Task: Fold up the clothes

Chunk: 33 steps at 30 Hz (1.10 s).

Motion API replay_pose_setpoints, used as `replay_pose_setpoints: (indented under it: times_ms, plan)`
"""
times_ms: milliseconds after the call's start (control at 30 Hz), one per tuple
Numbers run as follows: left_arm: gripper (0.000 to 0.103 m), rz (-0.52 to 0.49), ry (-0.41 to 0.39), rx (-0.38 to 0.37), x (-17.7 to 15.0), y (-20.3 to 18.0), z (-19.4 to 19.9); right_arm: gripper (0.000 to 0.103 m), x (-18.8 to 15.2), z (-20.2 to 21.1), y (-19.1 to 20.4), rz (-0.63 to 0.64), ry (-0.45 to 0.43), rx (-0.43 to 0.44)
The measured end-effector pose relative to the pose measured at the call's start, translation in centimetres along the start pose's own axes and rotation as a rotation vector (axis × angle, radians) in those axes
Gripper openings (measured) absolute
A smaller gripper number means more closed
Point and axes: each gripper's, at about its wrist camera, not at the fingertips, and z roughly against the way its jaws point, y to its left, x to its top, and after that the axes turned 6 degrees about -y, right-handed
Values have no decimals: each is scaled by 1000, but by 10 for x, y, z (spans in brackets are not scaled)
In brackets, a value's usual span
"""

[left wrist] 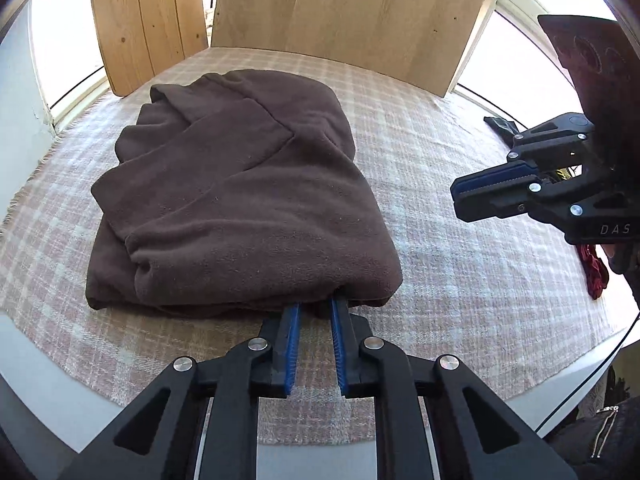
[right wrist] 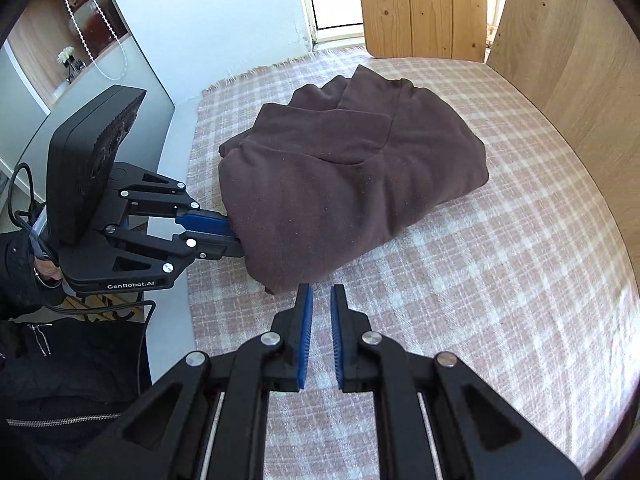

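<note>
Left gripper (left wrist: 316, 306) slightly parted, tips hidden; right gripper (right wrist: 319, 292) narrowly parted, free.

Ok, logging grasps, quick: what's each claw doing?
Left claw: tips in the garment's edge; grip cannot be told.
Right claw: open, empty.

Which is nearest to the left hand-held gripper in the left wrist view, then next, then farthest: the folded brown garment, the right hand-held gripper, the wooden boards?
1. Folded brown garment: directly ahead, left hand-held gripper tips at its near edge.
2. Right hand-held gripper: off to the right, above the checked cloth.
3. Wooden boards: upright behind the table.
</note>
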Motion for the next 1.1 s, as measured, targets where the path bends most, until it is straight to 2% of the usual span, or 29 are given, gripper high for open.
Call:
replay_pose_setpoints:
  times_ms: [167, 233, 300, 367, 467, 533, 600, 667, 733, 767, 800, 833, 867, 900, 933, 967, 1000, 1033, 1067, 1100]
  plan:
    - [11, -64, -10, -38, 0, -10, -6, 10, -7, -4, 7, -15, 14, 32]
    - [15, -85, -31, -14, -1, -13, -1, 10, -9, -8, 12, -12, 19, 44]
    - [11, -105, -14, 66, 0, -8, -5, 10, -10, -15, 15, -6, 33, 47]
    - [11, -114, 8, 92, -2, -2, -9, 10, -8, -21, 15, -7, 36, 33]
    - [11, -94, 25, 75, -12, 2, -7, 10, -2, -27, 13, -15, 27, 14]
    - [11, -43, 4, 43, -12, 7, 3, 10, 8, -28, 10, -35, -9, 17]
    - [12, 9, -57, 27, -2, 15, 19, 10, 18, -37, 5, -85, -30, 71]
    - [12, 30, -121, 41, 12, 25, 34, 10, 21, -55, 6, -139, -19, 152]
    - [13, 47, -143, 77, 24, 40, 36, 13, 17, -71, 19, -122, 12, 174]
    - [13, 59, -112, 109, 27, 52, 28, 13, 17, -68, 19, -124, 11, 180]
    - [18, 66, -68, 154, 29, 64, 18, 13, 17, -64, 19, -126, 10, 187]
    - [18, 63, 6, 212, 25, 76, 4, 12, 17, -60, 18, -135, 8, 202]
    - [18, 85, 41, 209, 20, 88, 0, 12, 16, -52, 13, -155, 4, 226]
    - [18, 128, 22, 182, 19, 95, 9, 12, 15, -42, 7, -178, -12, 215]
    - [18, 164, 2, 164, 20, 102, 18, 15, 13, -32, -3, -217, -32, 188]
    - [16, 185, -21, 160, 24, 108, 28, 24, 10, -24, -15, -278, -48, 177]
    - [21, 220, -37, 131, 28, 116, 35, 31, 7, -18, -29, -347, -56, 169]
    - [33, 262, -33, 92, 32, 125, 38, 41, 3, -15, -40, -404, -54, 138]
    - [39, 292, -27, 70, 36, 132, 40, 43, 2, -13, -47, -431, -47, 91]
    - [42, 291, -20, 95, 42, 136, 38, 43, 6, -13, -51, -424, -48, 46]
